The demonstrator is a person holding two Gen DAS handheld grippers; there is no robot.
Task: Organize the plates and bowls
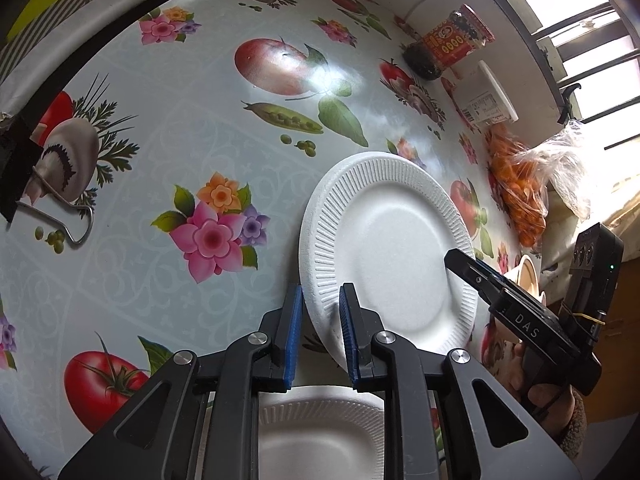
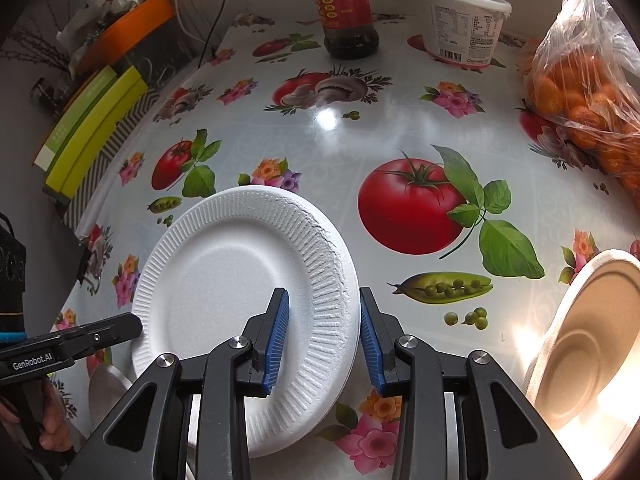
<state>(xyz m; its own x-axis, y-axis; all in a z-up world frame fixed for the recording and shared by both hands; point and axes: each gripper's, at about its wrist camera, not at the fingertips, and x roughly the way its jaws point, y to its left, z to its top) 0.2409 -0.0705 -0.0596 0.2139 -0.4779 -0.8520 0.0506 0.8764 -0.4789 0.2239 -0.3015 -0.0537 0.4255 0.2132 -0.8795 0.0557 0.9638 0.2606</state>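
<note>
While the left gripper (image 1: 320, 332) is looking down at the table, its two blue pads are sitting on either side of the ribbed rim of a white foam plate (image 1: 392, 240). The pads are close together with the rim between them, but I cannot tell if they are squeezing it. The plate is round, with a smooth middle and little lines all around its edge, and it is tilting up from the tablecloth (image 1: 168, 136). A second white foam plate (image 1: 320, 436) is lying lower down, behind the gripper. The right gripper (image 1: 472, 272) is reaching onto the far edge of the tilted plate. The cloth is shiny, with tomatoes, flowers, peas and mushrooms printed on it. A red-label jar (image 1: 448, 46), a white tub (image 1: 486, 98) and a bag of oranges (image 1: 520, 192) are sitting near a bright window.

From the right wrist, the plate (image 2: 224, 280) is showing its rough, crumbly edge. The right gripper (image 2: 324, 336) is standing with one blue pad on top of the plate and one just outside the rim, with a gap showing, so it is not pinching. The left gripper (image 2: 120, 328) is touching the plate's other side. A tan bowl (image 2: 584, 344) is sitting at the right. The jar (image 2: 348, 12), tub (image 2: 464, 24) and oranges (image 2: 588, 96) are at the back, and green boxes (image 2: 92, 128) are leaning at the left.
</note>
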